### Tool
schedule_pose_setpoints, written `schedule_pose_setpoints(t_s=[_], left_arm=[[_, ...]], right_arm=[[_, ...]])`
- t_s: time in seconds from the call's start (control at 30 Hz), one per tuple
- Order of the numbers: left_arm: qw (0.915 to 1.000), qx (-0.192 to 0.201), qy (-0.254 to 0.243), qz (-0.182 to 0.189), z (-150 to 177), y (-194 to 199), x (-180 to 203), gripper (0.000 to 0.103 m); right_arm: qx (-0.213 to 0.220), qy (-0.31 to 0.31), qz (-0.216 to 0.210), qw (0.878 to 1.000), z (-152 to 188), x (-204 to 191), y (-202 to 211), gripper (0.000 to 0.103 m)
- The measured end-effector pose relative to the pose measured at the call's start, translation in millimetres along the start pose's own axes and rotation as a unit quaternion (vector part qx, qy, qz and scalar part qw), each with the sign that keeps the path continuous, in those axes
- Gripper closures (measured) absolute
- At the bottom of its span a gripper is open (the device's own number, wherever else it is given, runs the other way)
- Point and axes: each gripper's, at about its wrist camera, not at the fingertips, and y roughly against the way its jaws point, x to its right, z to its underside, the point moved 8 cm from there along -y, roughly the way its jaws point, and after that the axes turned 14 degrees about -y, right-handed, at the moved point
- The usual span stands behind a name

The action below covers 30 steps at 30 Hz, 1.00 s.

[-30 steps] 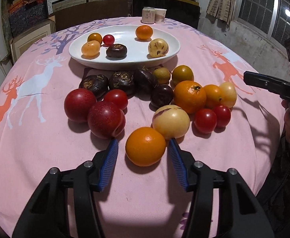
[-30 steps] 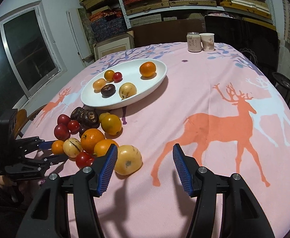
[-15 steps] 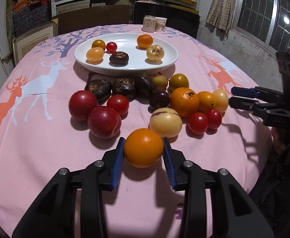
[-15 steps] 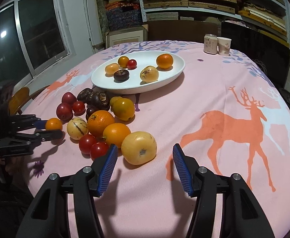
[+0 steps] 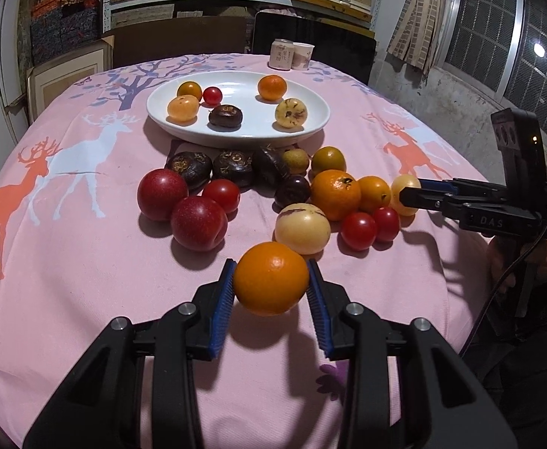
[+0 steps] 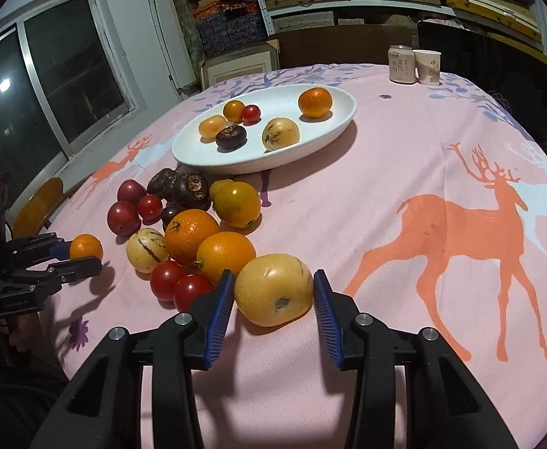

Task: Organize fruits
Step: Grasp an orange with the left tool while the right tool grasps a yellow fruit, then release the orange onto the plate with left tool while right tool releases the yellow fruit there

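Observation:
My left gripper [image 5: 270,280] is shut on a small orange [image 5: 270,278], which hangs just above the pink deer-print cloth with its shadow below. In the right wrist view the left gripper [image 6: 82,254] holds that orange [image 6: 86,247] at the far left. My right gripper [image 6: 273,290] has its jaws closing on a yellow speckled fruit [image 6: 274,290] that rests on the cloth, the blue pads [image 6: 224,299] meeting its sides. The left wrist view shows the right gripper [image 5: 409,191] around the same yellow fruit [image 5: 400,187]. A white oval plate [image 5: 310,127] with several fruits lies beyond.
Between the grippers and the plate [image 6: 198,157] lies a heap of loose fruit: red plums [image 5: 198,222], cherry tomatoes [image 5: 358,230], oranges [image 5: 335,194], dark brown fruits [image 5: 189,164]. A can [image 5: 283,54] and a paper cup [image 5: 303,56] stand at the table's far edge. Shelves behind.
The left jaws closed onto the orange and raised it slightly. The right gripper came up to the yellow fruit and its jaws narrowed around it.

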Motion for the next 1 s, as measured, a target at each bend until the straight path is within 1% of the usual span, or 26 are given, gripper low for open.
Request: schedule_pose_setpoints(t_s=[0.2,0.27,0.47,0.57,0.67,0.77,0.87,1.0], left_arm=[[0.9998,0.022,-0.005,-0.001,-13.7,16.5,1.3,0.067],[0.9997,0.026,-0.003,0.001,-19.1,19.0,-0.7,0.067],[0.9993,0.036,-0.013,-0.006,-46.4,20.5,-8.1,0.067],[0.999,0.038,-0.02,-0.01,-65.6,14.4,-12.8,0.067],[0.9986,0.039,-0.029,-0.021,-88.6,3.1,-21.5,0.067],[0.999,0.035,-0.022,-0.019,-110.1,-15.1,-30.9,0.067],[0.9994,0.02,-0.024,-0.015,-126.7,-42.7,-36.1,0.067],[0.9997,-0.007,-0.021,-0.006,-134.5,-78.9,-44.4,0.067]], right_arm=[[0.04,-0.008,-0.023,0.999,-13.8,-4.0,28.1,0.06],[0.047,-0.013,-0.027,0.998,-19.8,-3.7,34.5,0.06],[0.069,-0.009,-0.022,0.997,-36.9,-2.9,45.1,0.06],[0.082,-0.002,-0.017,0.996,-53.6,-5.3,47.8,0.06],[0.092,0.007,-0.015,0.996,-76.5,-11.2,46.5,0.06],[0.095,0.009,-0.012,0.995,-101.5,-15.1,38.2,0.06],[0.091,0.009,-0.009,0.996,-125.3,-18.0,22.7,0.06],[0.073,0.011,-0.009,0.997,-150.5,-23.7,-10.1,0.06]])
